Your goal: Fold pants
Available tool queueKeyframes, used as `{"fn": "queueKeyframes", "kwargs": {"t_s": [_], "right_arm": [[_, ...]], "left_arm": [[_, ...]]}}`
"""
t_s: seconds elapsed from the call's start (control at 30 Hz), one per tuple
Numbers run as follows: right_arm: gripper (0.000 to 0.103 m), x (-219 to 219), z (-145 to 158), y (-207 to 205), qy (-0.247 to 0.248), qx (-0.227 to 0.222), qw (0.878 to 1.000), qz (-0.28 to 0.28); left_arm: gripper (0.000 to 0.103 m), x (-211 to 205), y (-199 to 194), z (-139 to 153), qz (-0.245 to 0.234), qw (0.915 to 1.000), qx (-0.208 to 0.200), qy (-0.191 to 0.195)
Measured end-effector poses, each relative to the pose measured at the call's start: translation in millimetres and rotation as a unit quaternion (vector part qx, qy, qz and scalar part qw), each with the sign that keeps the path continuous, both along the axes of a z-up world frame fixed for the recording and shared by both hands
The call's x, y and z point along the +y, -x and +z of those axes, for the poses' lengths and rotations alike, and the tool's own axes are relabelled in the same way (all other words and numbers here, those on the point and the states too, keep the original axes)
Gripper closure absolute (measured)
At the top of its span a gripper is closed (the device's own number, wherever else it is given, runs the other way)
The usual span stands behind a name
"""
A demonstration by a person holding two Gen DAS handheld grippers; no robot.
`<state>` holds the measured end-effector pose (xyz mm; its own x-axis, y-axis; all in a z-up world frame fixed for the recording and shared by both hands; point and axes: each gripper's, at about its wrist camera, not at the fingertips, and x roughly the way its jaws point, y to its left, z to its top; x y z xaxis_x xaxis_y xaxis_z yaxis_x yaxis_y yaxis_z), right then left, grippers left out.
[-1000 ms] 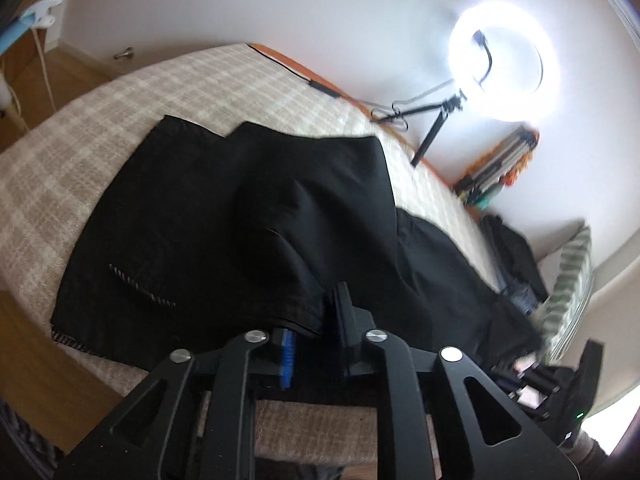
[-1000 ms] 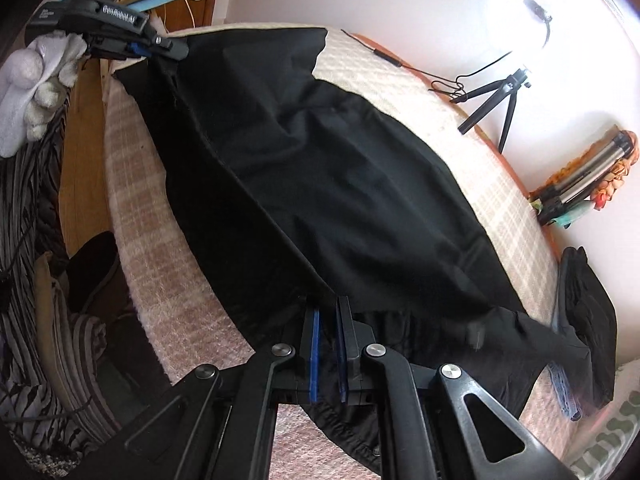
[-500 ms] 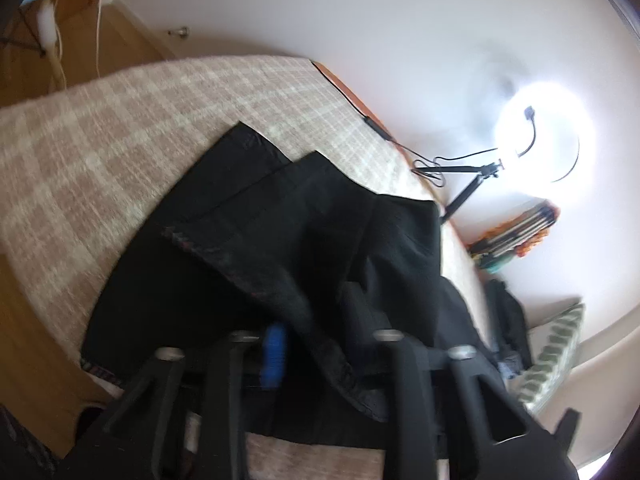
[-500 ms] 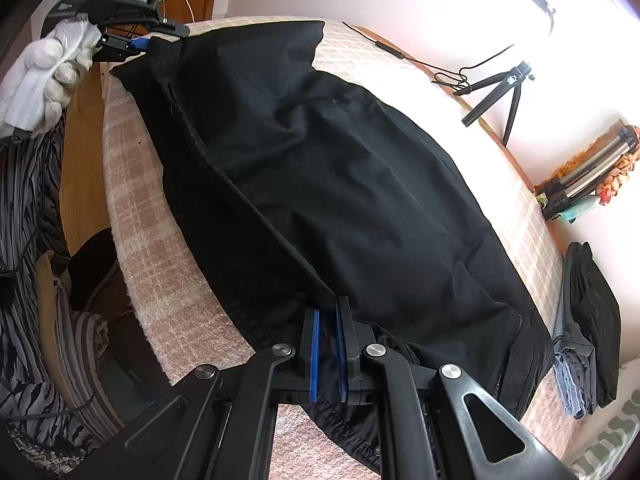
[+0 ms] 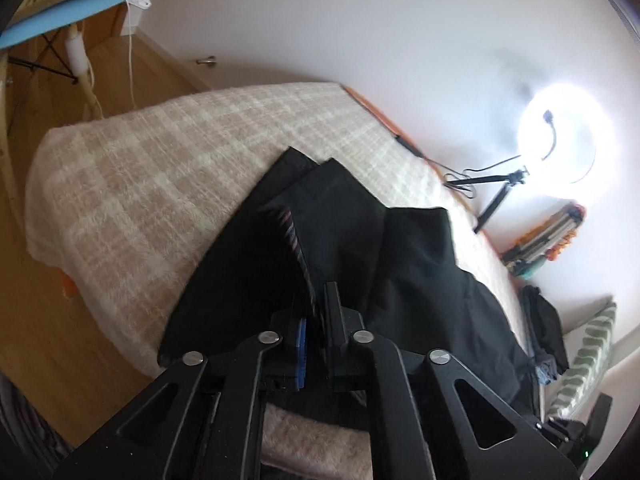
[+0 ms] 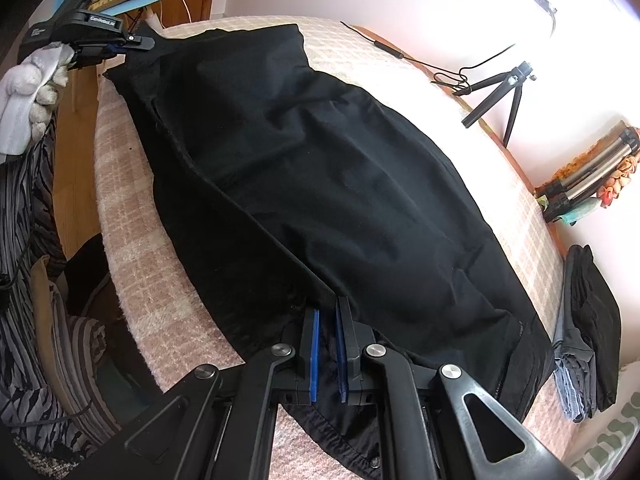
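The black pants (image 6: 320, 160) lie lengthwise on the checked blanket (image 6: 132, 280), folded leg over leg. My right gripper (image 6: 328, 310) is shut on the fold near the waist at the bed's front edge. At the far end, a white-gloved hand (image 6: 28, 92) holds my left gripper (image 6: 140, 42) at the leg hem corner. In the left wrist view the striped hem edge (image 5: 296, 248) runs between the fingers of the left gripper (image 5: 316, 300); its jaws are opening slightly but the cloth stays pinched. Beyond it the pants (image 5: 400, 248) stretch away.
A lit ring light (image 5: 560, 136) on a small tripod (image 6: 500, 88) stands by the wall behind the bed. Folded dark clothes (image 6: 588, 320) lie at the bed's right end. Wooden floor (image 5: 40, 320) runs along the near side, with striped fabric (image 6: 24, 320) at the left.
The left gripper has shifted along the bed with the leg hem, and the hem now stands on edge between its fingers. The pants lie smoother and straighter. The right gripper has not moved.
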<state>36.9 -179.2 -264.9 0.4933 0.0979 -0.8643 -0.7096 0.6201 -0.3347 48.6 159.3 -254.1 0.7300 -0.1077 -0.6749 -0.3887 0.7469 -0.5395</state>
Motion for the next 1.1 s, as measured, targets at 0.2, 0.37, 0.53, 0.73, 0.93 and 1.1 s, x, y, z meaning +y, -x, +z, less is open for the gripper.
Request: {"fn": "queueKeyframes", "kwargs": {"t_s": [0.2, 0.37, 0.53, 0.73, 0.93, 1.1], "right_arm": [[0.098, -3, 2, 3, -0.004, 0.0, 1.0, 0.0], [0.097, -2, 2, 3, -0.003, -0.001, 1.0, 0.001], [0.097, 1, 0, 0, -0.004, 0.001, 1.0, 0.003], [0.096, -7, 5, 0, -0.024, 0.008, 1.0, -0.009], [0.088, -15, 16, 4, -0.061, 0.012, 0.997, -0.039], [0.07, -31, 27, 6, -0.117, 0.026, 0.99, -0.078]], "left_arm": [[0.1, 16, -17, -6, 0.033, 0.999, 0.03, -0.003], [0.099, 19, 8, 1, 0.049, 0.998, 0.023, -0.031], [0.094, 16, 9, -7, 0.057, 0.9948, 0.051, -0.067], [0.077, 27, 7, 12, 0.083, 0.9907, 0.061, -0.09], [0.069, 26, 6, 57, 0.067, 0.9899, 0.023, -0.122], [0.068, -16, -15, 91, -0.035, 0.9888, -0.013, -0.145]]}}
